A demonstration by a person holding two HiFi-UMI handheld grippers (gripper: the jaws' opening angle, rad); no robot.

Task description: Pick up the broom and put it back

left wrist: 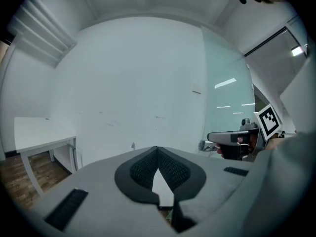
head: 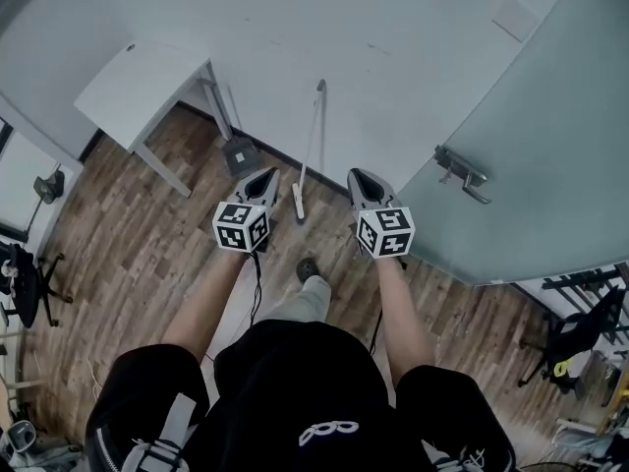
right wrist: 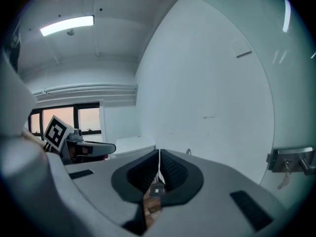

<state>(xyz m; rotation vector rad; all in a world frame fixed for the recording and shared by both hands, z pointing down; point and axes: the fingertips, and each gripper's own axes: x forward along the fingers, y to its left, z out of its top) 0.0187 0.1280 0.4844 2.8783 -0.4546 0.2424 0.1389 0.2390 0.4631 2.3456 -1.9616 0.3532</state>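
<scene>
My left gripper (head: 265, 175) and right gripper (head: 358, 177) are both clenched with nothing between the jaws, held side by side in front of me above the wooden floor (head: 128, 254). The broom (head: 311, 146) stands ahead, between the two grippers and a little beyond them. It leans against the white wall (head: 373, 37), touched by neither gripper. A dark dustpan-like thing (head: 239, 153) sits just left of it, near the white table (head: 138, 87). On the right is a glass door (head: 550, 146) with a metal handle (head: 460, 173).
</scene>
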